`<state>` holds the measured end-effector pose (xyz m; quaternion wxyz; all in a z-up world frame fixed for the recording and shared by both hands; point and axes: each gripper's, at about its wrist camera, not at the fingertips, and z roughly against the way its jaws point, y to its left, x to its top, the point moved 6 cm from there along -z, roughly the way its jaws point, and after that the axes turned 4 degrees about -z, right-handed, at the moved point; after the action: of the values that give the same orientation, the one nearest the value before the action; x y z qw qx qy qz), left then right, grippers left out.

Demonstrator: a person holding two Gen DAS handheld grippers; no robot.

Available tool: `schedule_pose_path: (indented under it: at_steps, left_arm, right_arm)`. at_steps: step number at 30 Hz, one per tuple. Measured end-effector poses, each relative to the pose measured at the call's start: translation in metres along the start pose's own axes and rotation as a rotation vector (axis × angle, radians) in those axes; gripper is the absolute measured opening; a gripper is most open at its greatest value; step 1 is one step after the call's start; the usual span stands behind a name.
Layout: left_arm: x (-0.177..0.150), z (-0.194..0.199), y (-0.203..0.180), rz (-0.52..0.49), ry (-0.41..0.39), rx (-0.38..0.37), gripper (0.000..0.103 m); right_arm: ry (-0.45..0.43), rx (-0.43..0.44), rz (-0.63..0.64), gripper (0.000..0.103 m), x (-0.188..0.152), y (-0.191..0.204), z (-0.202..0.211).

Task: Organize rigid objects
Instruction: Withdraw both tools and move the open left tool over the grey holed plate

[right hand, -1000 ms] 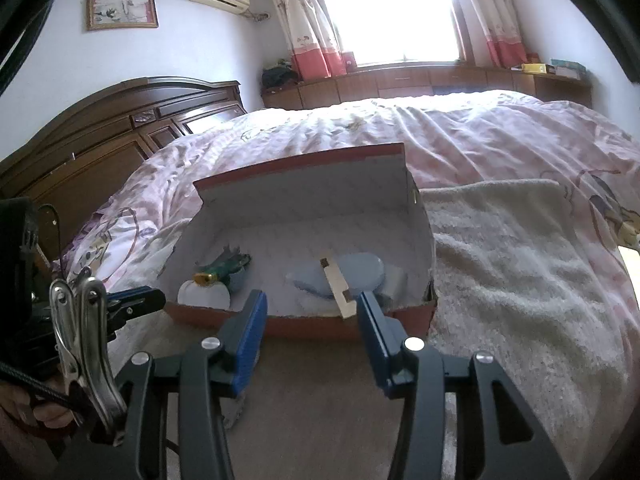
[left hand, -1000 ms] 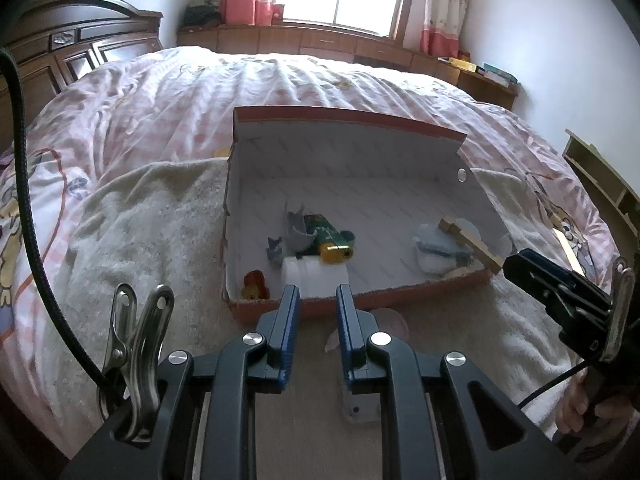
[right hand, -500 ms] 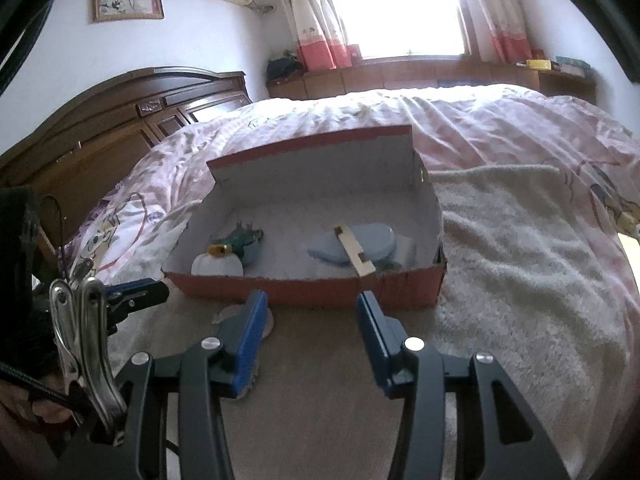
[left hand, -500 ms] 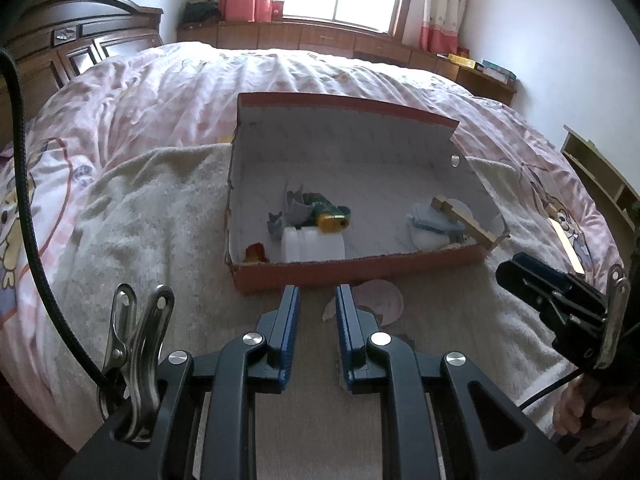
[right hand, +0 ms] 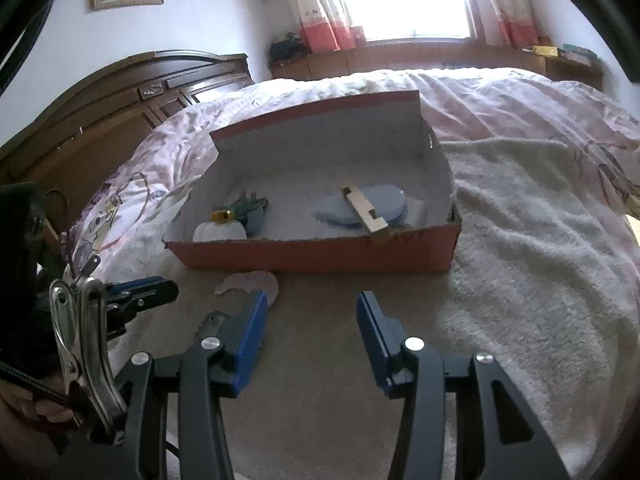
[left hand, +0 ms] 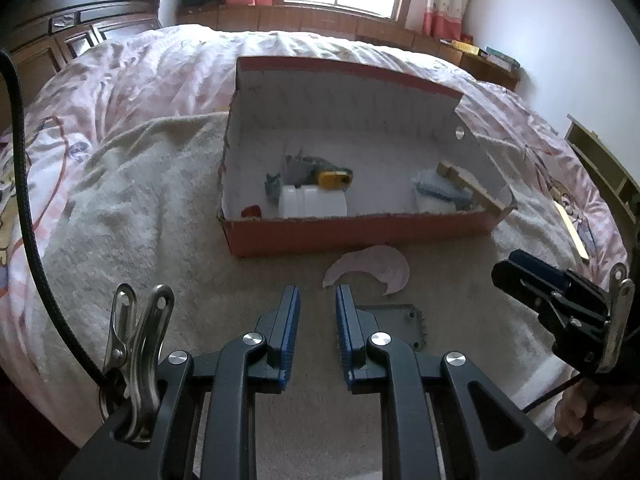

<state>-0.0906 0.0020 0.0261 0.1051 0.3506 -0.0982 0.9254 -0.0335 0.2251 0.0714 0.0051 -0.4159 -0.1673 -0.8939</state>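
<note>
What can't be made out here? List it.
- Red item in the box: left view, front wall hides most.
- Grey plate: left view, the left gripper covers part; right view, hidden behind a right gripper finger.
- Grey-green toy: blurred, shape unclear.

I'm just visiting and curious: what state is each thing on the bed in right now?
Cardboard box: open, partly filled.
Wooden strip: lying tilted against the box's front wall.
Pink curved piece: flat on the towel, outside the box.
Grey plate: flat on the towel.
Left gripper: jaws slightly apart, empty.
Right gripper: jaws open, empty.
</note>
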Motion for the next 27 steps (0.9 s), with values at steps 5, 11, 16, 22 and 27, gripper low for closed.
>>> schedule_pose_path:
  at_steps: [5,11,16,22,27]
  left_arm:
    - [-0.005,-0.006,-0.006,0.001,0.023,-0.03,0.018]
    - [-0.014,-0.015,-0.027,-0.061,0.065,-0.056,0.018]
    - [-0.016,-0.018,-0.035,-0.079,0.077,-0.06,0.033]
    - [-0.019,-0.024,-0.038,-0.044,0.094,-0.094,0.06]
    - [-0.02,-0.025,-0.05,-0.093,0.087,-0.094,0.069]
  right_arm:
    - [0.014,0.0,-0.001,0.049,-0.004,0.001,-0.004]
    - [0.019,0.0,-0.006,0.049,-0.005,0.0,-0.005]
    - [0.02,0.001,-0.009,0.049,-0.006,-0.001,-0.005]
    - [0.022,0.006,-0.015,0.049,-0.009,-0.003,-0.006]
    - [0.018,0.007,-0.027,0.049,-0.009,-0.007,-0.005]
